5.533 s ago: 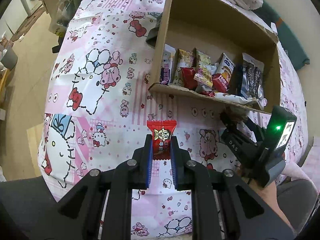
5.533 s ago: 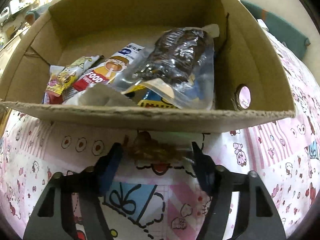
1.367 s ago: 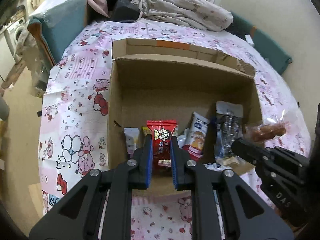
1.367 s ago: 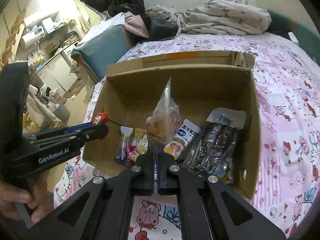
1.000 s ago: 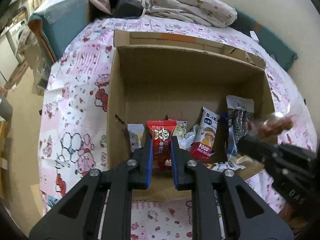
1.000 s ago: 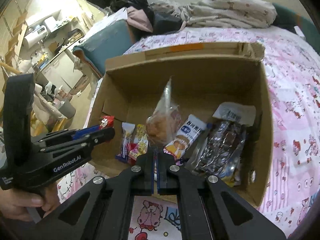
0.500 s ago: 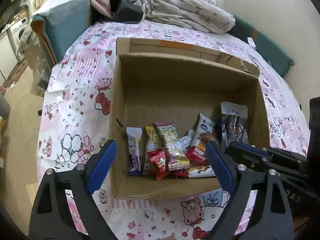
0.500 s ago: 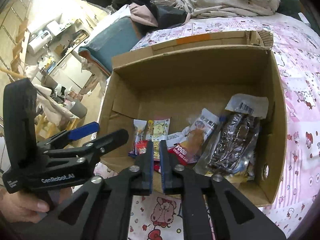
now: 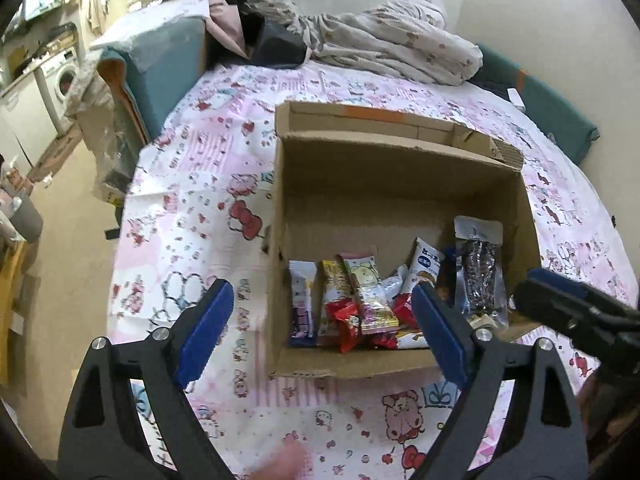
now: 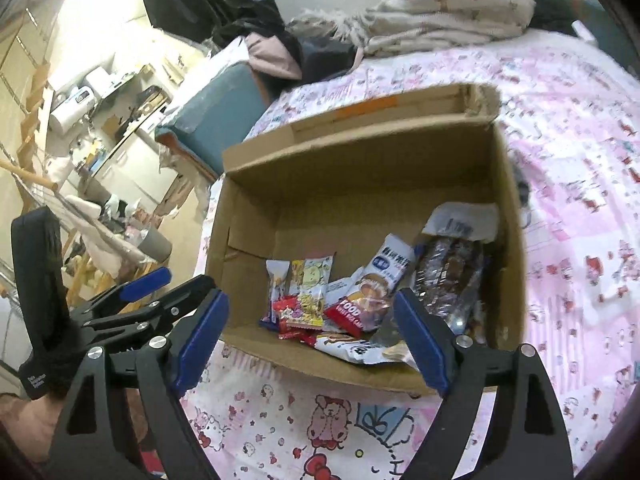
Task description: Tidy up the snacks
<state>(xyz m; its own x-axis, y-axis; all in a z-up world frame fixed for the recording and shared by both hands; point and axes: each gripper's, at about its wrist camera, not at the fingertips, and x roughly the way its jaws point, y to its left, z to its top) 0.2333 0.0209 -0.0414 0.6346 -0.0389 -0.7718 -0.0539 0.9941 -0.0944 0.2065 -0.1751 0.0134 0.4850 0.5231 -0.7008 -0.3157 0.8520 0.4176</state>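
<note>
An open cardboard box stands on a bed with a pink cartoon-print sheet. Several snack packets lie along its near wall, among them a small red candy packet, a clear bag of brown snacks and a dark packet at the right. My left gripper is open and empty above the box's near edge. My right gripper is open and empty, also before the near edge. Each gripper shows in the other's view, the right one and the left one.
A crumpled blanket and dark clothes lie at the bed's far end. A teal cushion stands at the bed's left side. Floor, a washing machine and clutter lie beyond the left edge.
Both grippers opened. The red candy packet dropped from my left gripper and the clear bag from my right gripper; both now lie in the box. Both grippers pulled back a little.
</note>
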